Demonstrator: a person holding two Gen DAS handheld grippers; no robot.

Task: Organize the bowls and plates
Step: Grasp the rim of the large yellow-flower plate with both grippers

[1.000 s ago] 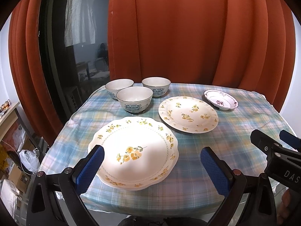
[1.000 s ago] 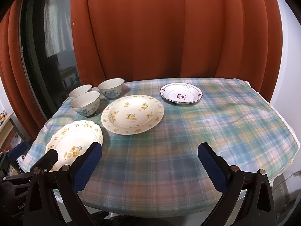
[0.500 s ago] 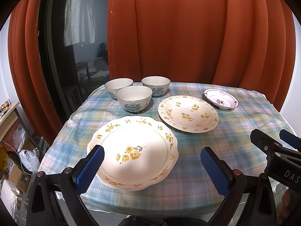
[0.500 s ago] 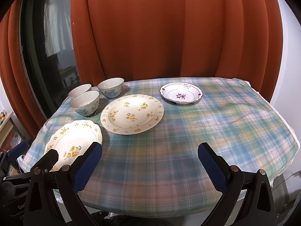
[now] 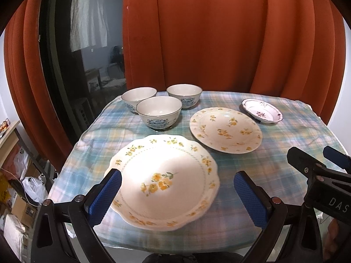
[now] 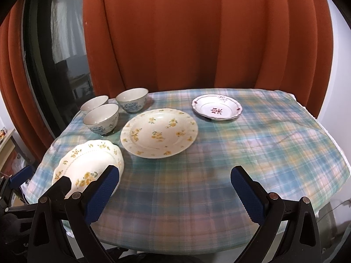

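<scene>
counter (image 6: 252,153): plaid cloth, all dishes on its left half
scalloped plate (image 5: 164,182): 7 o'clock, near edge
round plate (image 5: 226,130): centre
small dish (image 5: 262,114): 1 o'clock
bowls (image 5: 159,115): three, 11 o'clock
left tool (image 5: 175,194): spread wide, empty, over scalloped plate
right tool (image 6: 175,194): spread wide, empty
step: start, nothing stacked; next likely pinch scalloped plate's rim

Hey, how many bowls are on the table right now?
3, clustered at the far left corner: the nearest bowl, the far-left bowl behind it, and the far-right bowl nearer the middle. All stand upright and unstacked; none seems hidden.
</scene>
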